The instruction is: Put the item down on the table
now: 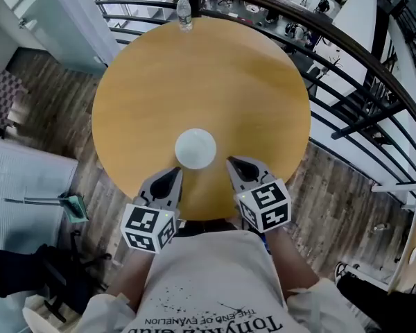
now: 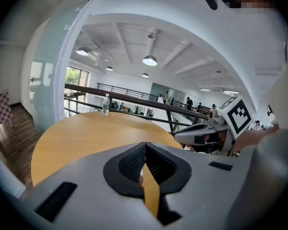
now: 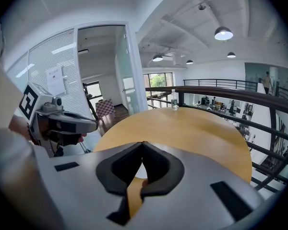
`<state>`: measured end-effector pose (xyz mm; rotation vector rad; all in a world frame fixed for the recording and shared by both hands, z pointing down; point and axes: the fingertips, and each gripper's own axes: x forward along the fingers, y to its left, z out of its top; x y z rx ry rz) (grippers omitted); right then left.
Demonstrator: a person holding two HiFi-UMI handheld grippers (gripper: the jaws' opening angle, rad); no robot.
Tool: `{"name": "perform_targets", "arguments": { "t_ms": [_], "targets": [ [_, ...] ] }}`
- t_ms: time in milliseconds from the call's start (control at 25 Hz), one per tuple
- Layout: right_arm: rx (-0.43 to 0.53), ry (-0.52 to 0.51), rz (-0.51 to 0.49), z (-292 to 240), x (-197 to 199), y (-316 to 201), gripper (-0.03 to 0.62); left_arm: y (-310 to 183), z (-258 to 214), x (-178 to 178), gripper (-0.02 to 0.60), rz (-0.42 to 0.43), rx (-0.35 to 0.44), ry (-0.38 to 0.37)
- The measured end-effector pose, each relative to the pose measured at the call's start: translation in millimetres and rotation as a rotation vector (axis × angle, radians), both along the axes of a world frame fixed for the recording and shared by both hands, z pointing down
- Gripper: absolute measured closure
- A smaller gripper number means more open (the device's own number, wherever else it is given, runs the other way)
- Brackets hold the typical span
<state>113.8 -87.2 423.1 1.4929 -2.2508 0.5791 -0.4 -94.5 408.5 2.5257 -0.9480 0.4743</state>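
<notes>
The white disc (image 1: 195,148) is seen lying flat on the round wooden table (image 1: 194,75), toward the 6 o'clock side of the top and inside the rim; it is held by neither claw. The left gripper (image 1: 173,175) is placed just off the disc's 7 o'clock and the right gripper (image 1: 233,162) just off its 4 o'clock, both apart from it. In each gripper view the two black pads are seen pressed together at their tips with nothing caught between them, so both claws are closed and empty. The put-down is therefore judged to be done, and only a clean retreat is called for. That is best done by drawing both grippers back toward 6 o'clock and upward, away from the disc, so that its edge is not clipped by a closed tip and it is not nudged toward the near rim. A sideways sweep across the disc is to be avoided, since a light, flat thing is likely to slide on smooth wood. The water bottle (image 1: 184,12) at the 12 o'clock rim is well apart and need not be considered.
</notes>
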Motion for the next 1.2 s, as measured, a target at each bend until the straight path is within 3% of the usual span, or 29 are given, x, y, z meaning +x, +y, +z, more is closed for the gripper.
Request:
{"name": "perform_targets", "arguments": {
  "t_ms": [1200],
  "targets": [
    [0.001,-0.016,-0.034,11,1,0,0.569,1,9,-2,0.558,0.006,0.001,-0.057]
  ]
}}
